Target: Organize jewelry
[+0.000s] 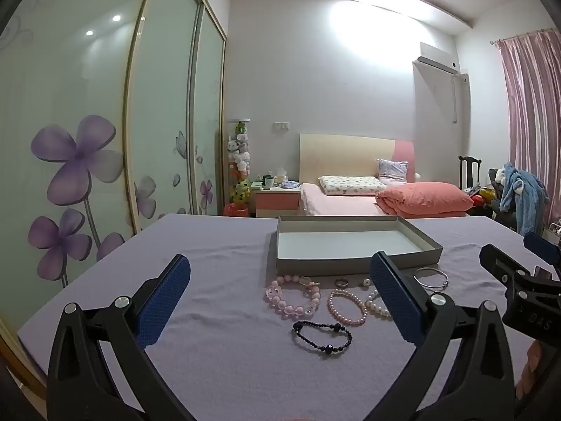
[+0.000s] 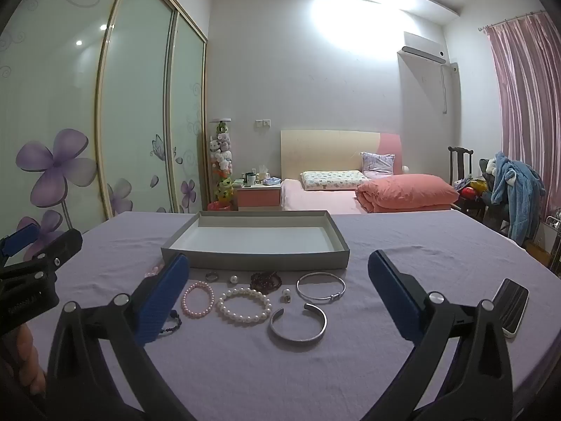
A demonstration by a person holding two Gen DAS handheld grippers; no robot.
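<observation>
Both your grippers hang over the lilac-covered desk [image 1: 217,361] with jaws spread wide and nothing between them: the left gripper [image 1: 280,298] and the right gripper [image 2: 278,298].

The grey tray [image 1: 354,265] sits empty at 12 o'clock in both views, and the jewelry lies in a loose row just in front of it.

Your left camera alone shows the chunky pink bead bracelet [image 1: 292,296] whole, at 11 o'clock of the dark bead bracelet [image 1: 322,336], which lies nearest you. From the right camera that dark one is only a sliver beside the left finger.

Your right camera alone shows the open silver cuff [image 2: 298,324] at 6 o'clock of the group, the dark red bead cluster [image 2: 265,279] near the tray, and a phone [image 2: 512,307] at 3 o'clock by the desk edge.

Both views share the small pink pearl bracelet [image 2: 197,299], the white pearl bracelet [image 2: 244,304], the ring [image 2: 211,276] and the thin silver bangle [image 2: 320,286], which is partly hidden in the left view.
</observation>
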